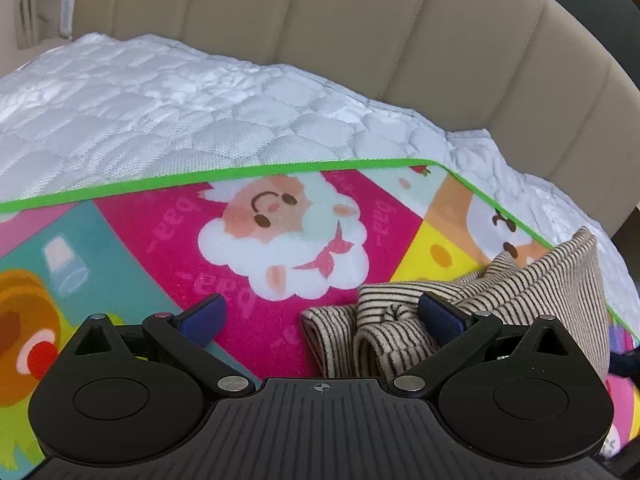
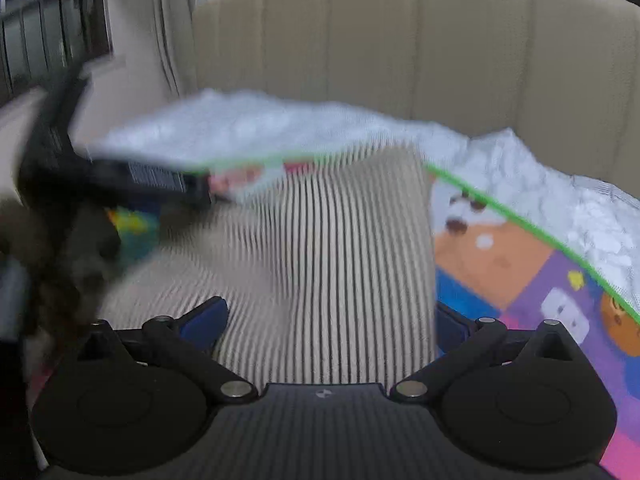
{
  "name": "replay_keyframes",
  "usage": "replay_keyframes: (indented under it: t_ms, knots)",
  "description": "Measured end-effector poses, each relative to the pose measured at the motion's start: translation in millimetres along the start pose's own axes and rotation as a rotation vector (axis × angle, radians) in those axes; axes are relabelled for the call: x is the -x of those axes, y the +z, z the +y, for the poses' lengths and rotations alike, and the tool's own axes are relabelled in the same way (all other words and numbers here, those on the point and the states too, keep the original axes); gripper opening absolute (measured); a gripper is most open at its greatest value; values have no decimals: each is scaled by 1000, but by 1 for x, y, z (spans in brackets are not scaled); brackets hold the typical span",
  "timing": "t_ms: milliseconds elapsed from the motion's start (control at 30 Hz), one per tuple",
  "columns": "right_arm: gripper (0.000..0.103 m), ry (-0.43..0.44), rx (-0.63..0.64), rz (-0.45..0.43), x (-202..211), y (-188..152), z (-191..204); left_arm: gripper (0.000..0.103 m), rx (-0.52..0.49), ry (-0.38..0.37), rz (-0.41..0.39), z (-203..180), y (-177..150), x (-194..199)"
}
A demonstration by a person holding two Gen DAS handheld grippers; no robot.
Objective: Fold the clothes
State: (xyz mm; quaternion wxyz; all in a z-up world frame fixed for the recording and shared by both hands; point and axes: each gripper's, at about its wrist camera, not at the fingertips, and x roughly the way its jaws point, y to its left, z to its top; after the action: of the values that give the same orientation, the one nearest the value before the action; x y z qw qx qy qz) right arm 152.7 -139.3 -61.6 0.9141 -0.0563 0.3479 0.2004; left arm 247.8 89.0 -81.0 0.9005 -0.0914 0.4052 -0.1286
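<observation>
From my left wrist, my left gripper [image 1: 320, 318] has its jaws spread wide with nothing between them. The blue pad of one finger [image 1: 440, 316] sits right against the bunched end of the striped knit garment [image 1: 520, 280], which lies crumpled at the right side of the colourful play mat [image 1: 256, 216] with its sheep print and green border. Past the mat is a white quilted pad [image 1: 160, 120], and behind that a beige ribbed backrest [image 1: 400, 40]. The fabric here is gathered into soft rolls and folds, so I judge it light, limp and stretchy; it will sag from any single pinch point. A rolled hem near my pad looks like the firmest place to grip, since it gives thickness to bite on.

From my right wrist, the view is smeared. My right gripper [image 2: 328, 316] is likewise spread apart, gripping nothing, with the striped cloth [image 2: 340, 260] lying flat and broad between and beyond the fingers. Its far straight edge reaches the mat's green border [image 2: 520, 216]. This flat panel looks smoother than the bunched end, so I would take it at a corner or an edge, pinching a single layer; a ribbed knit should not be slippery. A dark blurred shape [image 2: 80, 168] at the left may be my other tool, but I cannot tell.
</observation>
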Motion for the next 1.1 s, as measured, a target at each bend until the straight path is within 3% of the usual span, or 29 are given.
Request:
replay_keyframes:
  t_ms: [333,533,633,800,967,1033,1100]
  knots:
    - [103,-1,-53,52,-7,3,-3,103,4,-7,-1,3,-1,1]
    - [103,-5,-93,27,6,7,-6,103,9,-8,0,4,-2,2]
    - [103,-63,-25,38,-8,-4,4,103,12,-9,0,5,-2,2]
    - [103,-31,-36,61,-6,7,-4,103,25,-15,2,7,-2,2]
    - [103,-25,-118,-13,24,15,-29,103,23,-13,0,7,-2,2]
    - [103,-61,-155,-37,34,14,-40,103,22,-13,0,7,-2,2]
    - [103,-132,-138,21,23,8,-47,103,22,-17,1,7,-2,2]
